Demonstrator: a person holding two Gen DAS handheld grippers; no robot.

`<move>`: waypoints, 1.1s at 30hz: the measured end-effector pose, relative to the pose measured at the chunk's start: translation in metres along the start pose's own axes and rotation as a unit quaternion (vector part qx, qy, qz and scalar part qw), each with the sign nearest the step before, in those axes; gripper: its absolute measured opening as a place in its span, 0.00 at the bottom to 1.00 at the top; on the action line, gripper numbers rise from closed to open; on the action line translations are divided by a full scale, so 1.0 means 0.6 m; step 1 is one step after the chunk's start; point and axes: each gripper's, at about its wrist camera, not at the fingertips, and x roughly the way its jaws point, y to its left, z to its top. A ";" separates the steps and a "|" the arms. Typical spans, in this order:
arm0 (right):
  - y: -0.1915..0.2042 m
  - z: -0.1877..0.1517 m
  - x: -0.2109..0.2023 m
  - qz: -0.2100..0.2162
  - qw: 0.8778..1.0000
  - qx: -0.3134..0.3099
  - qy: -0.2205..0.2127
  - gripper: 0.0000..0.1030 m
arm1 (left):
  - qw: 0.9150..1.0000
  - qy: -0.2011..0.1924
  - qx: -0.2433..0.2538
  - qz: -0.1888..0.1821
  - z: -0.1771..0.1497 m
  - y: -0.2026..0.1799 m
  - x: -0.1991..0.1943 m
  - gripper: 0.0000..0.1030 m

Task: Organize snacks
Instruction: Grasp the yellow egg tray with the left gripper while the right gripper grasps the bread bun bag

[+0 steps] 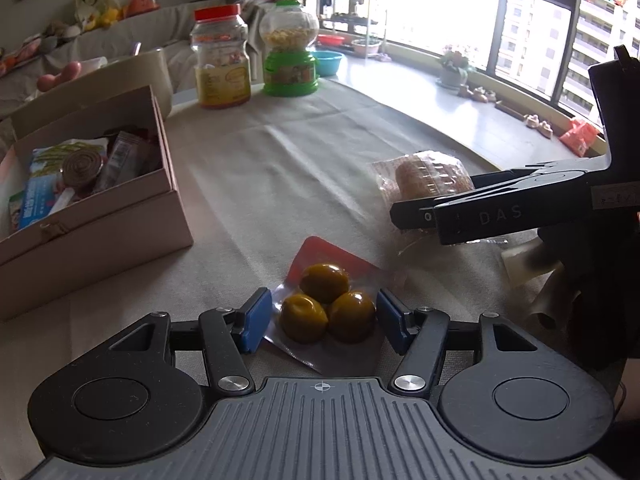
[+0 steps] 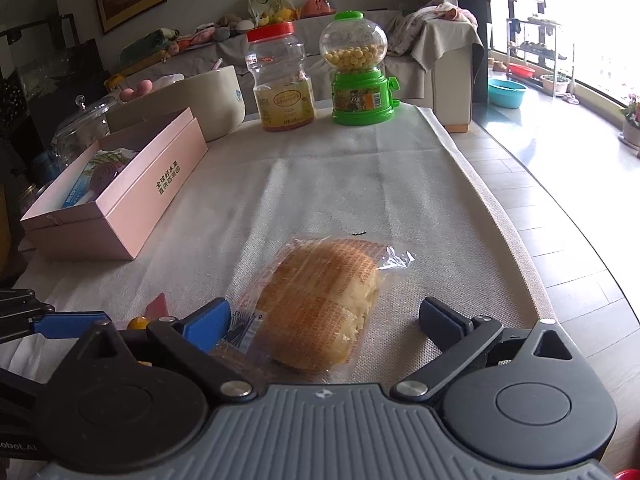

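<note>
A clear pack of three yellow-brown egg-like snacks (image 1: 327, 306) with a red backing lies on the cloth between the blue pads of my left gripper (image 1: 322, 320), which is open around it, pads close to its sides. A wrapped bread roll (image 2: 320, 306) lies between the fingers of my right gripper (image 2: 328, 322), which is open around it; the roll also shows in the left wrist view (image 1: 430, 178). The right gripper (image 1: 416, 212) appears side-on there. An open pink box (image 1: 92, 208) holding several snack packs stands at the left, also in the right wrist view (image 2: 120, 196).
A red-lidded plastic jar (image 2: 282, 78) and a green candy dispenser (image 2: 360, 72) stand at the table's far end. A cream bowl (image 2: 200, 100) sits behind the box. The table's right edge (image 2: 516, 240) drops to the floor.
</note>
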 end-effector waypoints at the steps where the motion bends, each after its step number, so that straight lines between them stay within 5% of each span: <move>1: -0.003 0.001 0.000 0.005 1.000 0.001 0.001 0.99 | 1.000 0.000 -0.001 0.005 -0.001 0.003 -0.001 0.63; 8: -0.022 0.001 -0.005 0.034 0.999 0.029 -0.004 1.00 | 1.000 -0.017 -0.018 0.000 -0.012 0.015 -0.005 0.60; 17: 0.003 0.000 0.000 0.008 1.000 -0.015 0.011 1.00 | 0.999 -0.043 0.020 0.012 -0.025 -0.002 -0.001 0.59; 23: 0.009 -0.005 -0.009 -0.006 1.000 -0.022 0.002 1.00 | 0.999 -0.037 0.006 0.005 -0.029 0.010 -0.006 0.59; 29: 0.034 -0.008 -0.029 -0.070 0.995 -0.046 -0.048 1.00 | 0.998 -0.055 -0.010 0.017 -0.038 0.002 -0.010 0.58; 33: 0.043 0.006 -0.005 -0.058 0.997 -0.047 -0.019 0.95 | 0.998 -0.058 -0.017 0.014 -0.039 0.006 -0.011 0.57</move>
